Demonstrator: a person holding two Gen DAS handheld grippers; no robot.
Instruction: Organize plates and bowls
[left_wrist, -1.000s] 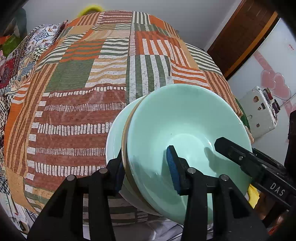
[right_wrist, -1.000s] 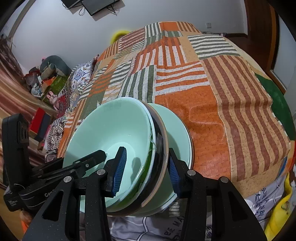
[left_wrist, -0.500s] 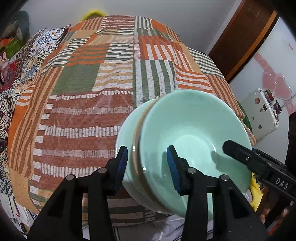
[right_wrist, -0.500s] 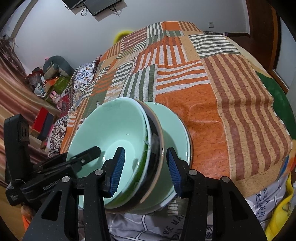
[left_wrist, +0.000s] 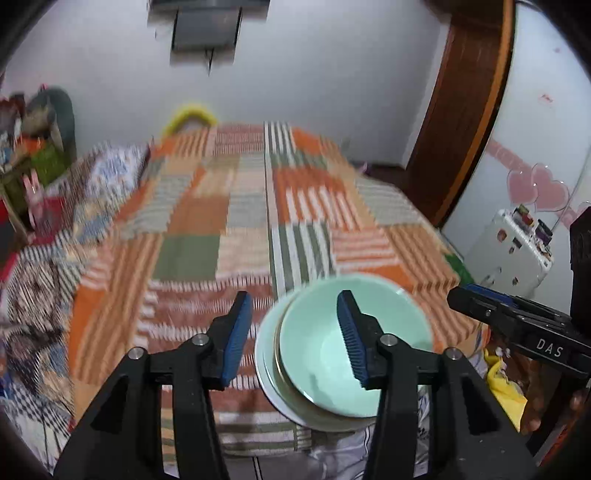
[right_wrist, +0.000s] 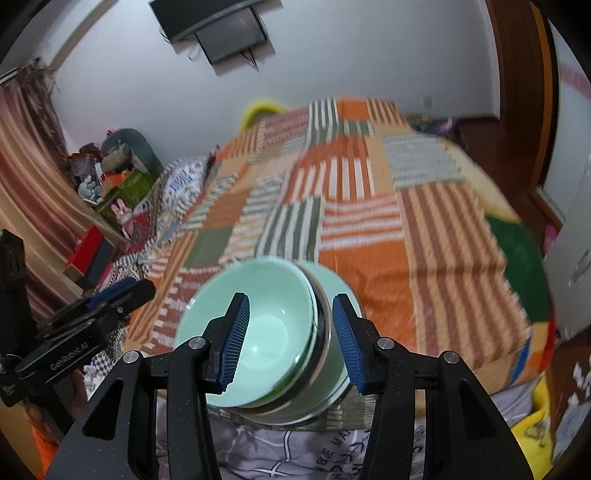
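Both my grippers have lifted off the stack (left_wrist: 343, 354) since the earlier frame; left gripper (left_wrist: 293, 338) jaws just opened, empty, right gripper (right_wrist: 290, 341) partly open, empty. Stack rests at bedspread (left_wrist: 229, 229) edge. Stacking step looks finished; next, retreat clear.

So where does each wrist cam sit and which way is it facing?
Left wrist: rides the left tool, facing forward and down across the bedspread at the bowl stack; its two fingers show, jaws have just been opening, nothing pinched; right tool at right.
Right wrist: rides the right tool, same downward slant, stack from the other side; its fingers show, left tool at left.
Shared: stack, bedspread, wall screen.
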